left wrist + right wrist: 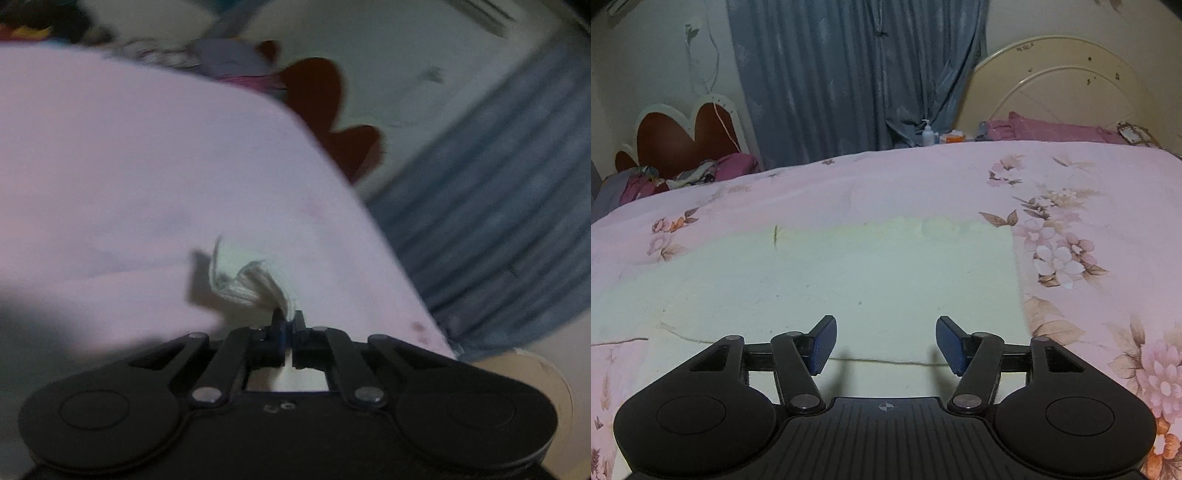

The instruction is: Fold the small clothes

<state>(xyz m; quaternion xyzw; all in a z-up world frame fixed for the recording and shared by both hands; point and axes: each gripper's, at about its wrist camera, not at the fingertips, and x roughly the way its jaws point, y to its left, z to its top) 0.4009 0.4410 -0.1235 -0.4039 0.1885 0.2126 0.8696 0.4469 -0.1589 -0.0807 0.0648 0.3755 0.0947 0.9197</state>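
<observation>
your left gripper (289, 320) has its jaws clamped on a bunched edge of the cream cloth (849, 280) lying on the bed (1071, 184); your right gripper (885, 345) hovers over it, jaws apart. that thin pinch could slip and spoil the fold.

Pale cream cloth (849, 280): soft, matt, slightly napped fabric with stitched hems, spread near the front edge of the bedspread (1071, 177), itself smooth matt cotton-like cloth in pink with a printed flower pattern. Right gripper (885, 343): matt black plastic links with dull metal pivot pins and ribbed blue pads (824, 345); left gripper (287, 328): the same matt black plastic and metal pins. Curtain (849, 74): grey-blue pleated fabric, matt; headboard (1052, 85): cream, semi-gloss painted surface, chipped in spots.
</observation>
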